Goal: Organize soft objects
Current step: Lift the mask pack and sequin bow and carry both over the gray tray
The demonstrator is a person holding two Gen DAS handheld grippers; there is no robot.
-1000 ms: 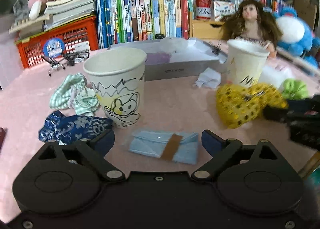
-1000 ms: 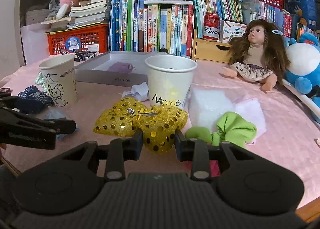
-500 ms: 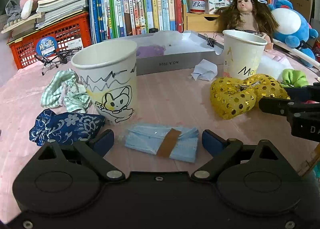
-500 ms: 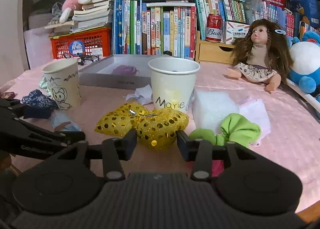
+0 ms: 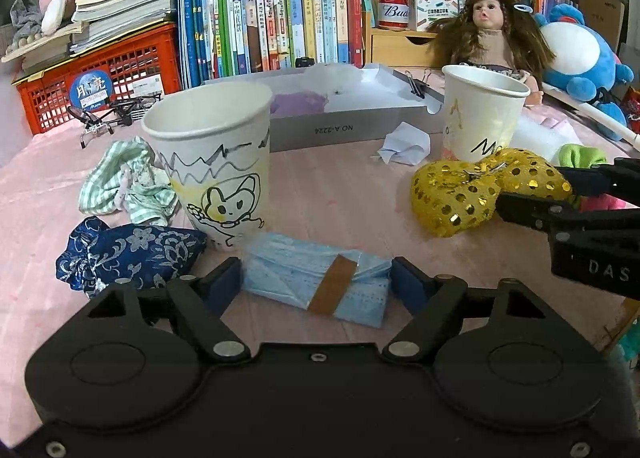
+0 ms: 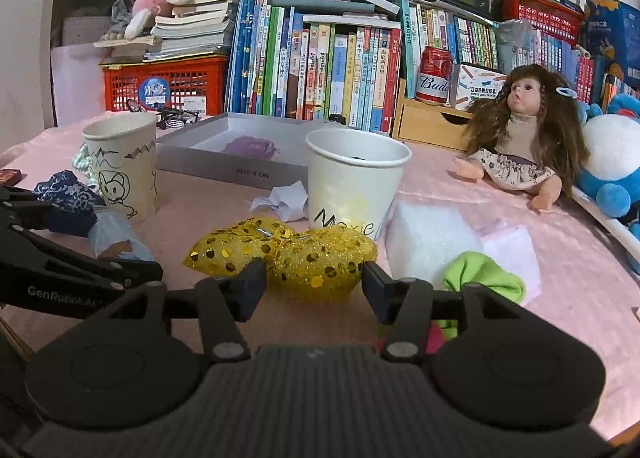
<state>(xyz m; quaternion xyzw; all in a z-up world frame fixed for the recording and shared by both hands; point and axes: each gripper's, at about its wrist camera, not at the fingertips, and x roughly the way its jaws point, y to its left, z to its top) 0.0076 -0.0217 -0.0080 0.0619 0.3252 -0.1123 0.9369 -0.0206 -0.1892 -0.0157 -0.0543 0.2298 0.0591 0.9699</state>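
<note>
Little looks sorted yet. The left tool (image 5: pixel 316 284) is closing around the folded blue mask (image 5: pixel 320 282) on the tabletop (image 5: pixel 340 193). The right tool (image 6: pixel 314 284) is closing around the gold sequin cushion (image 6: pixel 316 262). Green sock (image 6: pixel 484 274) and other cloths lie loose.

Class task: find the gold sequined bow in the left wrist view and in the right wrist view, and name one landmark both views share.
Left wrist view: gold bow at right, mid-height, the right gripper closing on its right lobe.
Right wrist view: gold bow at centre, its right lobe between that gripper's pads.
Shared landmark: the "Marie" cup, right behind the bow.
</note>
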